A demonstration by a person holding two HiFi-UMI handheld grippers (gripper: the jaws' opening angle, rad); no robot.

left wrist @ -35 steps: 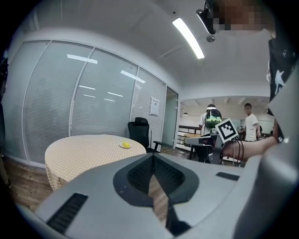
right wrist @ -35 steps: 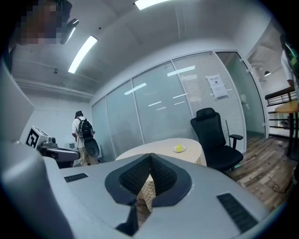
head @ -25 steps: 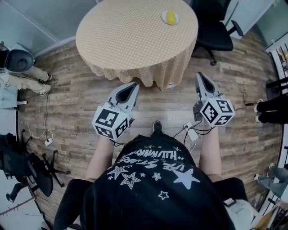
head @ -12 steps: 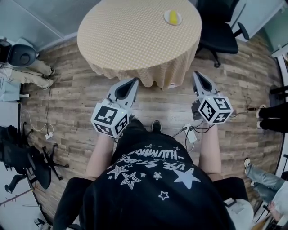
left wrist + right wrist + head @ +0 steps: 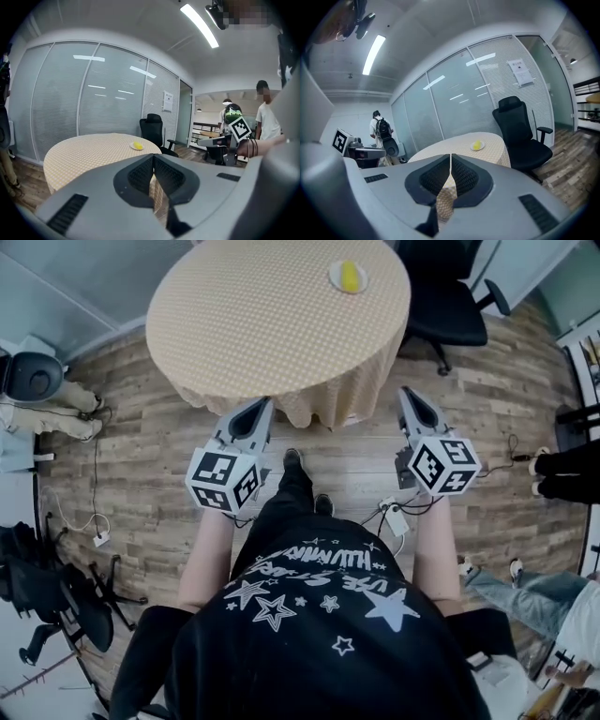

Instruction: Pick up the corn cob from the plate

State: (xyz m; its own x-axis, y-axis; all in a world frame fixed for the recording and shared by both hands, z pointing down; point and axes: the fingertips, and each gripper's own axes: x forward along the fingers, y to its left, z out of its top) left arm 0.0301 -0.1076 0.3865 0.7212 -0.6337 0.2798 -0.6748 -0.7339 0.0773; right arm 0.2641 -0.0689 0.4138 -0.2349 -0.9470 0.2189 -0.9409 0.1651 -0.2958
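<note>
On the far left, a thin cable [image 5: 97, 474] trails over the wooden floor [image 5: 150, 456]. My left gripper [image 5: 266, 401] comes next, held out low in front of me, its marker cube [image 5: 223, 482] near my hand and its nose pointing at the near edge of the round table [image 5: 272, 324]. In the left gripper view, the left gripper [image 5: 153, 156] has its fingers pressed together at the tips. Nothing sits between them, and only the checked cloth shows through the slit lower down.

The table stands ahead of me under a tan checked cloth that hangs over its edge. The corn cob [image 5: 350, 276] lies on a small white plate [image 5: 335, 279] at the far right side of the tabletop, well apart from both grippers. In the left gripper view the corn cob [image 5: 138, 145] shows as a yellow lump near the table's right edge, and in the right gripper view the corn cob [image 5: 476, 146] sits on its plate [image 5: 472, 149] in front of the chair.

My right gripper [image 5: 405, 390] points at the table's near right edge. In the right gripper view, the right gripper [image 5: 450, 155] has its fingers shut tight on nothing. A black office chair [image 5: 450, 306] stands just beyond the table on the right. At the right edge, someone's dark-trousered legs [image 5: 567, 470] reach in, and lower down is another person in jeans [image 5: 530, 592].
</note>
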